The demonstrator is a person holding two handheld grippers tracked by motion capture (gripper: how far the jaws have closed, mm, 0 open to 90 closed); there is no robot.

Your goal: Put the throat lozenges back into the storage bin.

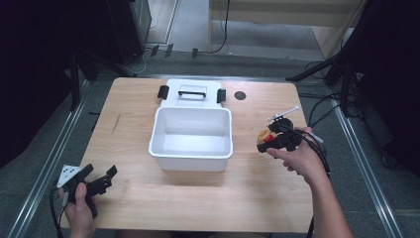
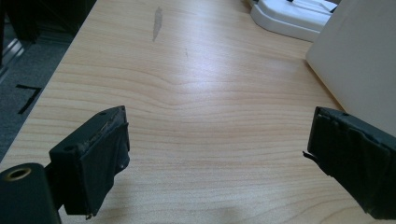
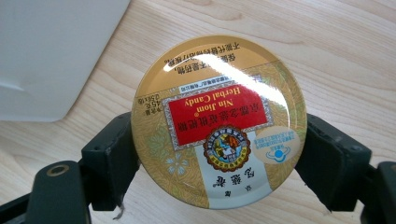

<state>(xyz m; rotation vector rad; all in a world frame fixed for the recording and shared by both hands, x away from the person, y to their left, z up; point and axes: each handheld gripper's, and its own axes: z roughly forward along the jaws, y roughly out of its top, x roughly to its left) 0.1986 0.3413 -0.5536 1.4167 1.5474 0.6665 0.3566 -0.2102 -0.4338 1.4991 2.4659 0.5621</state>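
Note:
A round gold candy tin (image 3: 218,122) with a red label is clamped by its rim between the two black jaws of my right gripper (image 3: 217,154), held above the table. From above, that tin (image 1: 264,137) shows at the right gripper (image 1: 270,141), just right of the white bin (image 1: 192,157). The bin is open and looks empty, and its lid (image 1: 192,92) lies flat behind it. My left gripper (image 1: 101,179) rests at the table's near left corner. Its jaws (image 2: 215,158) stand wide apart over bare wood, with nothing between them.
The wooden table (image 1: 148,198) carries a small dark round mark (image 1: 240,95) at the back right. The bin's white wall (image 2: 359,60) rises to the right of the left gripper. Metal rails and cables run along the floor on both sides.

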